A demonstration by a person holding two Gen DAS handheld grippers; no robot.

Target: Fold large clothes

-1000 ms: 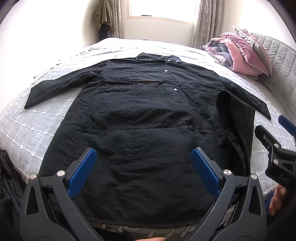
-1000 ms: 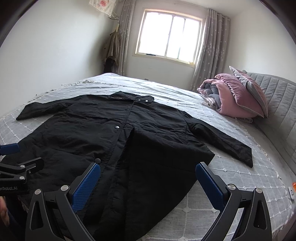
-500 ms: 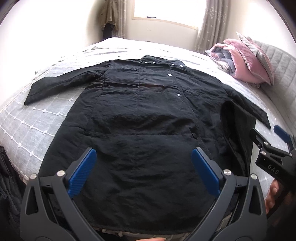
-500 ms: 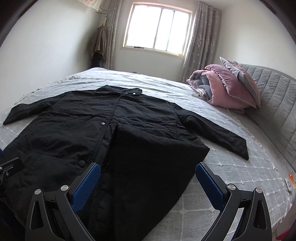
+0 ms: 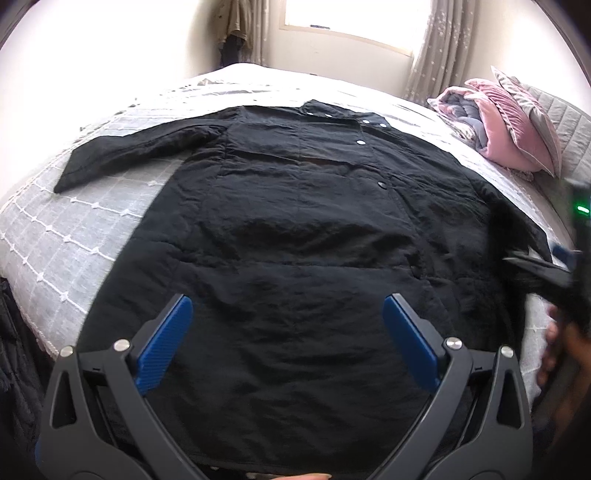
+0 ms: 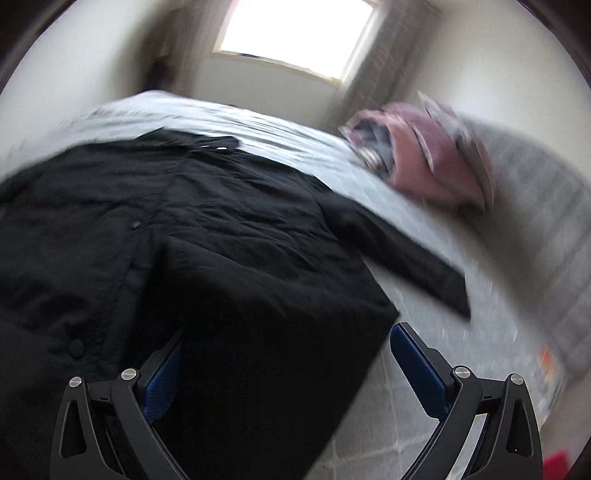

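Surface: a wide bed with a grey quilted cover stitched in a white grid [image 5: 74, 229]; it fills most of both views.
Garment: a long black quilted coat with snap buttons [image 5: 295, 240] lies flat, front up, across the bed, collar toward the window, hem at the near edge.
Sleeves: one stretches out over the cover to the left, the other angles out to the right [image 6: 417, 258].
Bedding: a folded pink and grey-blue duvet [image 5: 495, 125] sits by the grey padded headboard [image 5: 569, 122] on the right.
Room: a bright window [image 5: 354, 14] with pale patterned curtains [image 5: 439, 44]; clothes hang in the far corner.
Left gripper [image 5: 288, 325]: blue-padded fingers spread wide over the coat's lower part, holding nothing.
Right gripper [image 6: 286, 360]: fingers apart above the coat's right hem corner; view motion-blurred.
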